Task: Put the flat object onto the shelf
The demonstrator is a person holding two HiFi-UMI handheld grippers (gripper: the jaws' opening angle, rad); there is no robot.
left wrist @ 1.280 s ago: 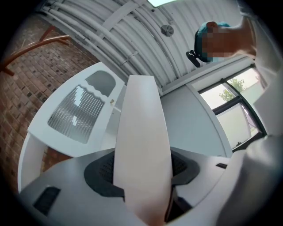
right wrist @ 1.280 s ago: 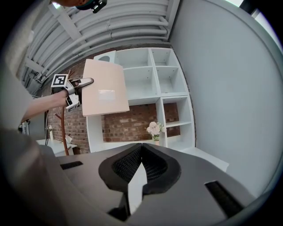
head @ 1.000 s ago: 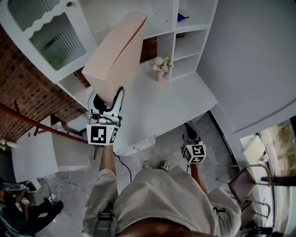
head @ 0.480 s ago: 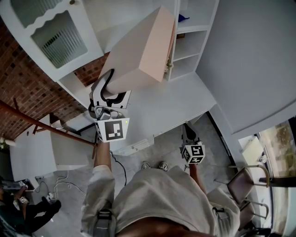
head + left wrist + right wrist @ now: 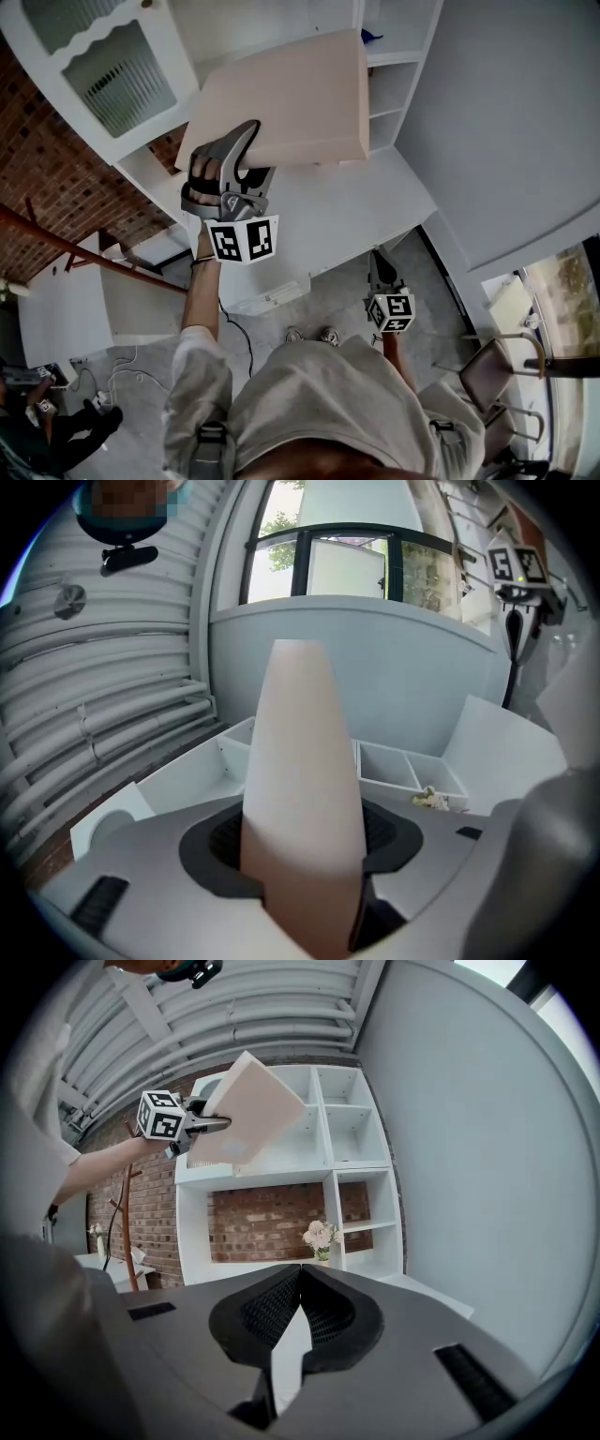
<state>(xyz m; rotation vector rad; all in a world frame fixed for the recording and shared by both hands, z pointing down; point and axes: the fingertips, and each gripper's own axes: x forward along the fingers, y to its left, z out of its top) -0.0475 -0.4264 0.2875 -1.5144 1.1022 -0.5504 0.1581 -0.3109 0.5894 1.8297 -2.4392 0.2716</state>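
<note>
My left gripper [image 5: 234,159] is clamped on one end of the flat box [image 5: 291,98]. I'm holding it up high, and its length runs away from me toward the shelf [image 5: 398,56], which is near its far end. The right gripper [image 5: 382,267] (jaws pressed together, nothing in them) hangs low and well apart, so this one's a left-hand job.

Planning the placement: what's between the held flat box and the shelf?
Nothing visible: in the right gripper view the flat box hangs before the open shelf.

Pale pink flat box [image 5: 281,103], perhaps cardboard, level (raised), before white shelf [image 5: 403,57]
</note>
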